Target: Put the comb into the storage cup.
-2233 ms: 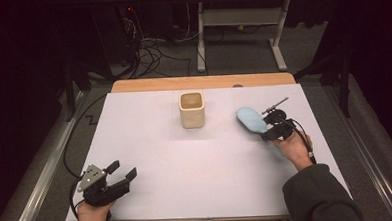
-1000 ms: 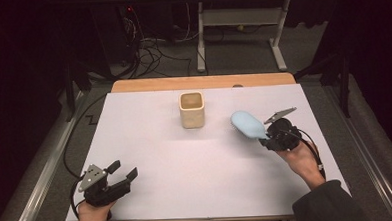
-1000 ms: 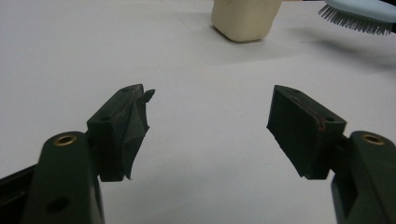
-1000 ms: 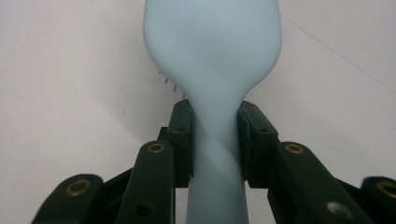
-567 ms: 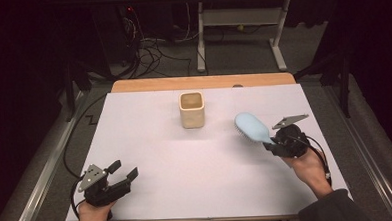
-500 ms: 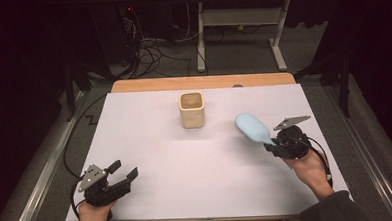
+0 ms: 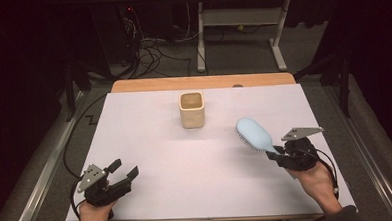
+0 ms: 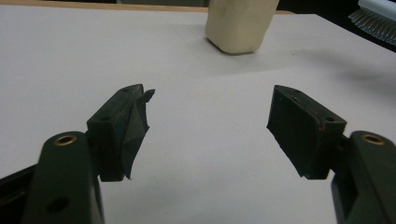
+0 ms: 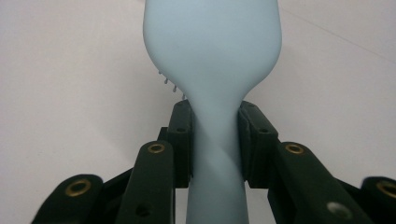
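Covering most of the table point(image 7: 133, 88) is a white sheet point(image 7: 150, 142), and on it, toward the far middle, stands a cream cup point(image 7: 192, 109), open end up. To its right, apart from it, a pale blue hairbrush point(image 7: 254, 135) hangs just above the sheet, head aimed toward the cup, bristles on its down-turned left edge. The right gripper point(image 7: 276, 154) is clamped on the brush's neck: in the right gripper view the two pads pinch the narrow stem point(image 9: 215, 140) just where it widens into the head, a few bristle tips peeking out at the left. The left gripper point(image 7: 124, 172) rests at the near left corner, its jaws standing apart with nothing between them, cup point(image 8: 239, 23) well ahead of them.

By its look the brush is moulded plastic: light, stiff, smooth and likely a bit slippery against the pads. The head is broad and top-heavy relative to the stem, so it may want to swivel in a two-point pinch if swung fast. The neck is a sound place to hold, narrow enough for a firm bite and close to the head's weight. The bristles would flex and give no purchase. Nothing here seems fragile, though the cup looks light enough to tip if nudged.
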